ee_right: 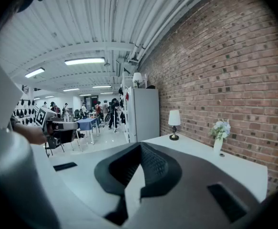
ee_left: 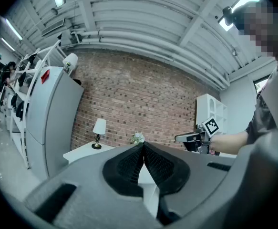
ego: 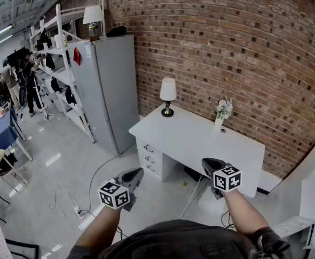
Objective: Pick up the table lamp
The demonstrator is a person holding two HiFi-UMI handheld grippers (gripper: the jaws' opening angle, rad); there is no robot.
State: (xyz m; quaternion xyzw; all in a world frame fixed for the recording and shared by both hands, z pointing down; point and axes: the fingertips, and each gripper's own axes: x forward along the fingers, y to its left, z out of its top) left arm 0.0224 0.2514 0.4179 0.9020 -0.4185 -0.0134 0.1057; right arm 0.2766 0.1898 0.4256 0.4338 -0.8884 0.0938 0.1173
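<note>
At the back left corner of the desk (ego: 200, 139): lamp (ego: 168, 96) (ee_left: 99, 130) (ee_right: 174, 123), upright, white shade on a dark base, close to the brick wall (ego: 227, 47).
Desk: white, long side along the wall; drawers (ego: 146, 158) at its left end.
Vase (ego: 221, 115): white, with pale flowers, at the desk's back edge, right of the lamp and well apart from it.
Left gripper (ego: 139, 171) (ee_left: 142, 145): jaws clenched tip to tip, nothing between them; held level in the air off the desk's left front corner, well apart from the lamp.
Right gripper (ego: 206, 161) (ee_right: 139, 145): jaws clenched, empty; held at the desk's front edge, pointing slightly down, touching nothing.
Cabinet (ego: 106, 90): grey, tall, just beside the desk's left end.
Shelving (ego: 60, 53): white, left of the cabinet.
People (ego: 30, 85): standing far off at the left, near a blue table (ego: 0, 131).
Floor (ego: 54, 161): pale; a cable (ego: 95, 182) lies in front of the cabinet.
</note>
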